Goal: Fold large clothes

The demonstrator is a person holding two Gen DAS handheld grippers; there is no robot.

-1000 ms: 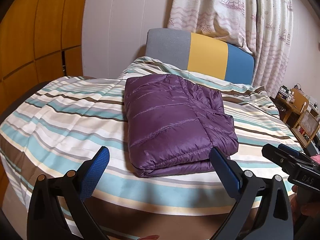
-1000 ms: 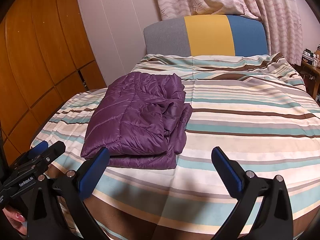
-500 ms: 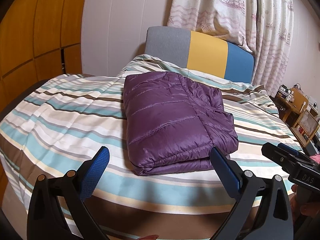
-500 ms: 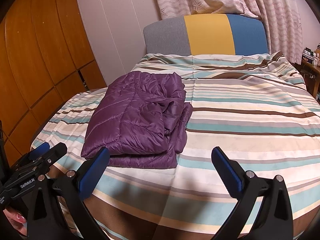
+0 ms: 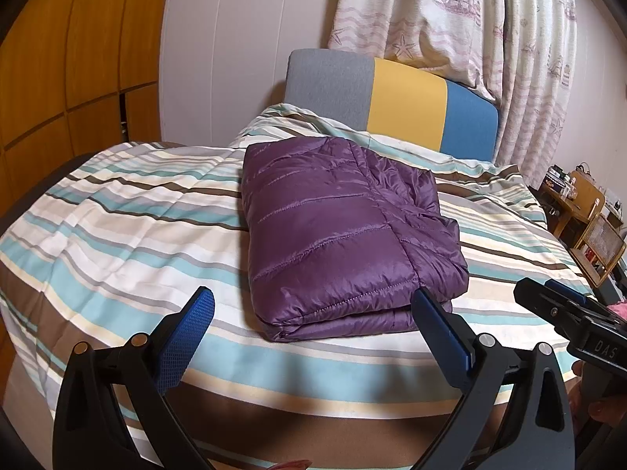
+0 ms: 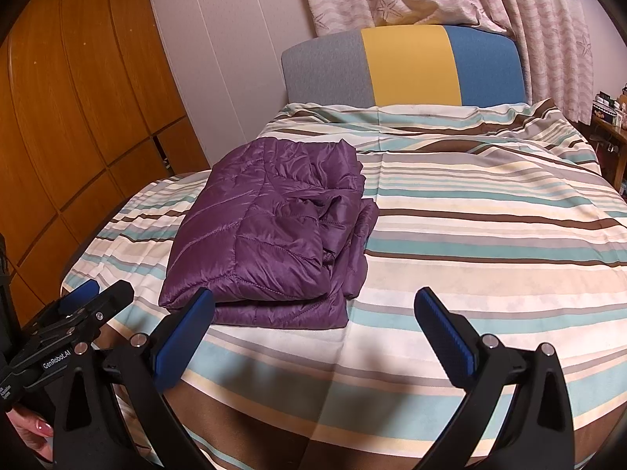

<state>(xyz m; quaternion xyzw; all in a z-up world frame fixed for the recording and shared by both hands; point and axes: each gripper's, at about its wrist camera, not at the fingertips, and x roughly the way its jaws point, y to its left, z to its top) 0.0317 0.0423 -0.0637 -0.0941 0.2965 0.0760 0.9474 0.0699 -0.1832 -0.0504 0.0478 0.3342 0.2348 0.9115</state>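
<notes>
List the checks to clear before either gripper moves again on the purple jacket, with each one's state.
1. Purple jacket folded into a compact bundle on the striped bedspread: ok.
2. Right side tidy: not ok; loose folds bunch there.
3. Left gripper open and empty: ok.
4. Right gripper open and empty: ok.
5. Both grippers off the jacket, at the near edge of the bed: ok.
6. Layers underneath lying flat: cannot tell; hidden.
</notes>
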